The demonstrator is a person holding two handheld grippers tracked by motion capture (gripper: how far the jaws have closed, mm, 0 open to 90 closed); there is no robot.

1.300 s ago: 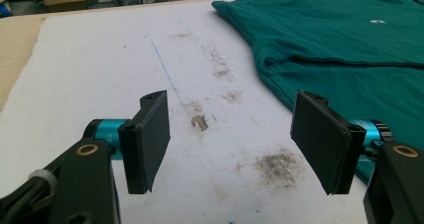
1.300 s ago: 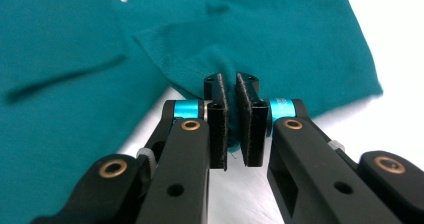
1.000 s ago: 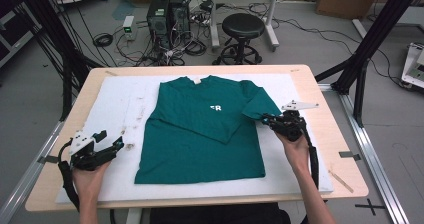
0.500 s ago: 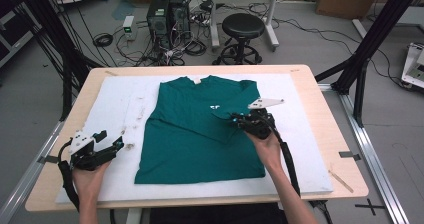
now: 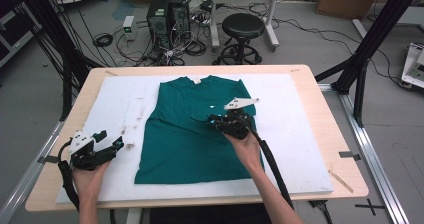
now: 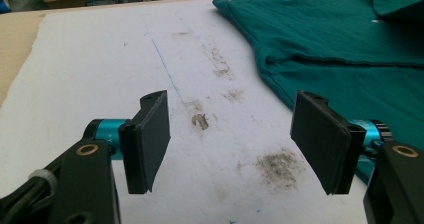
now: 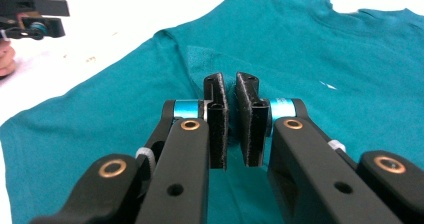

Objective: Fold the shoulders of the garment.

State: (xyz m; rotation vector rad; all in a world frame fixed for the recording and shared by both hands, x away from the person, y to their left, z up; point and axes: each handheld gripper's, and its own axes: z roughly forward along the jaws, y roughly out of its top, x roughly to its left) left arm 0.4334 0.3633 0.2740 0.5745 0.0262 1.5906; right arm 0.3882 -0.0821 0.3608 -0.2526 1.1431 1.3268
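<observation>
The right gripper (image 5: 216,120) was stretched forward over the middle of the one green T-shirt (image 5: 185,144), its forearm running in from the near edge of the bench (image 5: 320,96) and its fingers (image 7: 216,104) pointing toward the shirt's left side. Those fingers were clenched almost together on a fold of the shirt's right sleeve (image 7: 200,59), the fabric rising in a ridge just ahead of the tips. The shirt lay flat on the white pad (image 5: 295,134), collar on the far side of the fingers, its left sleeve already folded in.

The left gripper (image 5: 111,140) rested low near the bench's near left corner, held in a hand whose wrist came up from the bottom edge. Its fingers (image 6: 150,139) stood released, wide apart, with nothing between them but bare stained pad; the shirt's near hem (image 6: 320,91) lay just beyond the right-hand finger.

There were two grippers and one shirt. A small white mark (image 7: 328,86) sat on the shirt's chest, too small to read; a white tag (image 5: 197,79) showed at the collar.
</observation>
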